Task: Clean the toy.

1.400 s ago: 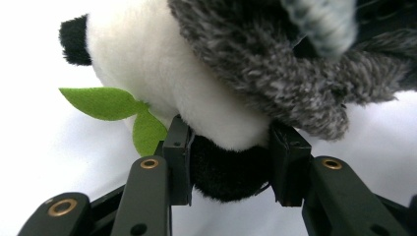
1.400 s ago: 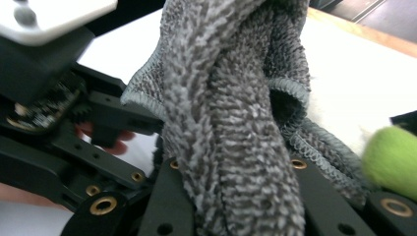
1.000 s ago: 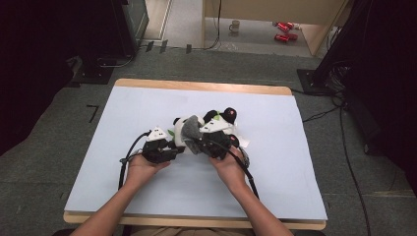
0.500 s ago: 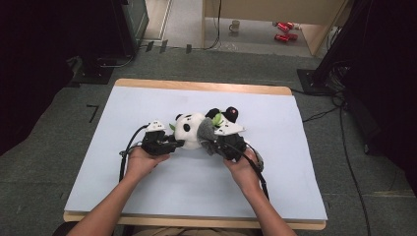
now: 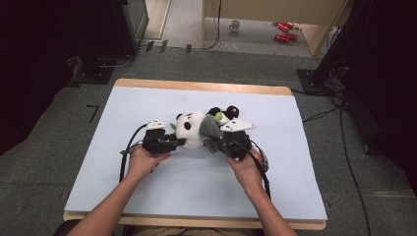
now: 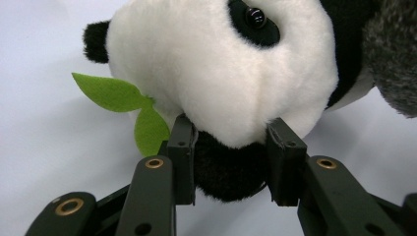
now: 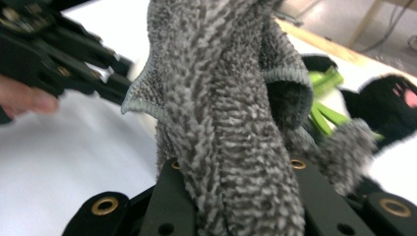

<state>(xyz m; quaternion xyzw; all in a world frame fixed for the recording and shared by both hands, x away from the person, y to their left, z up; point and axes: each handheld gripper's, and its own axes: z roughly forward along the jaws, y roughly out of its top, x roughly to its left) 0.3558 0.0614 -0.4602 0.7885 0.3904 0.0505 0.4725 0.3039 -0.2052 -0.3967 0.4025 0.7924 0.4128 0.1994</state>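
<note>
A black-and-white panda plush (image 5: 192,129) lies in the middle of the pale mat (image 5: 147,196). A green felt leaf (image 6: 123,101) sticks out beside its white head (image 6: 216,64). My left gripper (image 5: 169,143) is shut on a black plush part under the head; the left gripper view has it squeezed between the jaws of that gripper (image 6: 231,167). A grey terry cloth (image 5: 210,129) drapes over the panda's body. My right gripper (image 5: 222,145) is shut on this cloth (image 7: 231,108), which rises from between its jaws (image 7: 236,184). Behind it are green bamboo pieces (image 7: 324,98) and a black paw (image 7: 388,103).
The mat covers a wooden table (image 5: 196,86) with open surface on all sides of the plush. Cables trail from both grippers toward the person's forearms. On the floor beyond the table stand a mug (image 5: 235,25) and red objects (image 5: 282,30).
The grey cloth has shifted rightward off the panda's head with my right gripper, which moved right. The white head is now uncovered. My left gripper stayed at the head's left side.
</note>
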